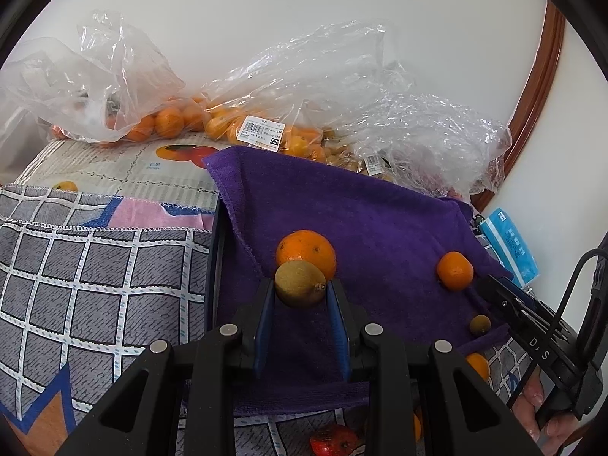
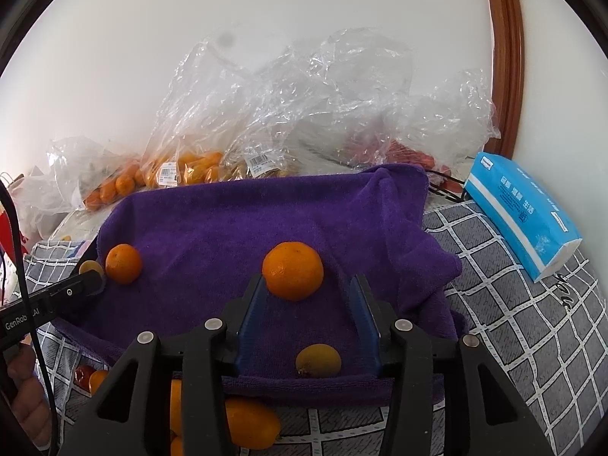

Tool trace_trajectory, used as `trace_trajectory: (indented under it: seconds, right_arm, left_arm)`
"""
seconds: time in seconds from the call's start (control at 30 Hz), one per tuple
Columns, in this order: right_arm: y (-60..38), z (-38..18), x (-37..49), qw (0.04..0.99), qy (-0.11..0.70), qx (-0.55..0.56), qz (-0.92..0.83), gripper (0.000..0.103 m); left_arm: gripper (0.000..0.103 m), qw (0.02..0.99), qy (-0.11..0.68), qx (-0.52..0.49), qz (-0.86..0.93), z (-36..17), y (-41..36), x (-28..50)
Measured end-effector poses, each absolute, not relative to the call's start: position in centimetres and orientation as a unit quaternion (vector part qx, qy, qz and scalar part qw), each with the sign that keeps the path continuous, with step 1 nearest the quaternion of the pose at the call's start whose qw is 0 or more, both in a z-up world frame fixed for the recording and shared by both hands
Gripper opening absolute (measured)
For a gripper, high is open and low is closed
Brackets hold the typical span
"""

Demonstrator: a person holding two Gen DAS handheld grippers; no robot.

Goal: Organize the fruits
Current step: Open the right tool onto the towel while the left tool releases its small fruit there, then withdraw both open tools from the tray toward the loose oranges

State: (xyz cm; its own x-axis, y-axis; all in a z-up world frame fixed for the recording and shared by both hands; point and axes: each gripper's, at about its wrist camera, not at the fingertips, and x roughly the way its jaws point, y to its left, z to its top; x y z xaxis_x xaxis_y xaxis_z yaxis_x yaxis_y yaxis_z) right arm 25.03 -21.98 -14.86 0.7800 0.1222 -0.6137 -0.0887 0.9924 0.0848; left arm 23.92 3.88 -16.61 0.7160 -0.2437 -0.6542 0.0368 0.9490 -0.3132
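Observation:
A purple towel (image 1: 361, 220) (image 2: 266, 209) lies on the checked cloth. My left gripper (image 1: 301, 288) is shut on a small yellow-green fruit (image 1: 300, 283), just in front of an orange (image 1: 307, 250) on the towel. A second orange (image 1: 455, 270) (image 2: 292, 270) sits on the towel; my right gripper (image 2: 308, 285) is open, its left finger beside this orange. A small yellow fruit (image 2: 318, 360) (image 1: 479, 325) lies on the towel between the right fingers, nearer the camera. In the right view the first orange (image 2: 123, 263) sits by the left gripper's tip (image 2: 89, 279).
Clear plastic bags of oranges (image 1: 171, 121) (image 2: 182, 169) and other fruit lie along the wall. A blue tissue pack (image 2: 520, 209) (image 1: 509, 243) rests at the right. More oranges (image 2: 250, 427) and a red fruit (image 1: 334, 440) lie on the checked cloth (image 1: 95, 266) in front.

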Motion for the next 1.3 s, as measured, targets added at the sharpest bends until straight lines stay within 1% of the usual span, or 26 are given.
trace_trajectory:
  seconds: [0.2, 0.27, 0.33, 0.57, 0.6, 0.87, 1.07, 1.3]
  right_arm:
    - [-22.0, -14.9, 24.9, 0.944, 0.325, 0.028, 0.054, 0.05]
    - [-22.1, -15.0, 25.0, 0.942, 0.329, 0.035, 0.06, 0.052]
    - [-22.0, -15.0, 25.0, 0.941, 0.332, 0.036, 0.06, 0.052]
    - [-21.8, -14.7, 24.4, 0.946, 0.32, 0.025, 0.047, 0.053]
    - [-21.8, -14.6, 24.4, 0.946, 0.322, 0.023, 0.043, 0.054]
    - [-21.9, -13.7, 23.9, 0.942, 0.332, 0.03, 0.048, 0.054]
    - [-21.8, -12.1, 21.6, 0.949, 0.312, 0.018, 0.033, 0.054]
    - [-22.0, -11.6, 19.7, 0.941, 0.336, 0.029, 0.034, 0.055]
  left_arm:
    - [0.028, 0.918, 0.36, -0.144, -0.08, -16.3, 3.9, 23.5]
    - [0.036, 0.92, 0.355, -0.145, -0.081, -16.1, 3.9, 23.4]
    - [0.038, 0.921, 0.353, -0.146, -0.082, -16.0, 4.0, 23.3]
    - [0.038, 0.924, 0.345, -0.153, -0.064, -15.7, 4.3, 23.1]
    - [0.038, 0.925, 0.343, -0.15, -0.063, -15.7, 4.2, 23.1]
    - [0.038, 0.932, 0.328, -0.14, -0.058, -15.2, 4.1, 22.8]
    - [0.037, 0.928, 0.33, -0.161, -0.059, -14.7, 4.7, 22.5]
    - [0.037, 0.931, 0.321, -0.165, -0.056, -13.2, 5.2, 21.7]
